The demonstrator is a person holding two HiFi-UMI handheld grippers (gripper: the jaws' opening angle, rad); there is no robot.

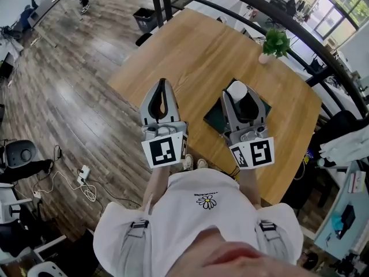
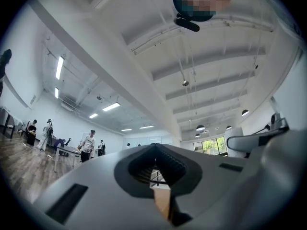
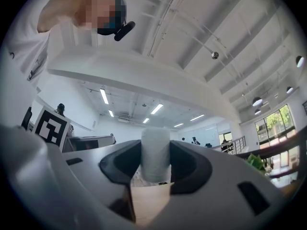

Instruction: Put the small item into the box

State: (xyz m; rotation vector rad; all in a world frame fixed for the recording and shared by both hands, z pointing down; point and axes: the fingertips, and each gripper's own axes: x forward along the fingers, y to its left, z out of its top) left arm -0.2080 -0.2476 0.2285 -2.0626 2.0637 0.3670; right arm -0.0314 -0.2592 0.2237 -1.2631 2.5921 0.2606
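A small white cylinder (image 1: 237,89) sits pinched between the fingertips of my right gripper (image 1: 237,92), which is shut on it. In the right gripper view the same white cylinder (image 3: 155,153) stands upright between the dark pads of the right gripper (image 3: 155,163). Under that gripper a dark flat box (image 1: 213,119) lies on the wooden table (image 1: 190,56). To the left of the box my left gripper (image 1: 163,83) hangs over the table's near edge. Its tips meet with nothing between them, and the left gripper (image 2: 155,151) looks the same in its own view. Both grippers point up and away from me.
A potted green plant (image 1: 275,42) stands at the table's far right. A black railing (image 1: 242,4) curves behind the table. On the wooden floor to the left are a black bin (image 1: 144,18) and a power strip with cables (image 1: 84,174). People stand far off (image 2: 88,145).
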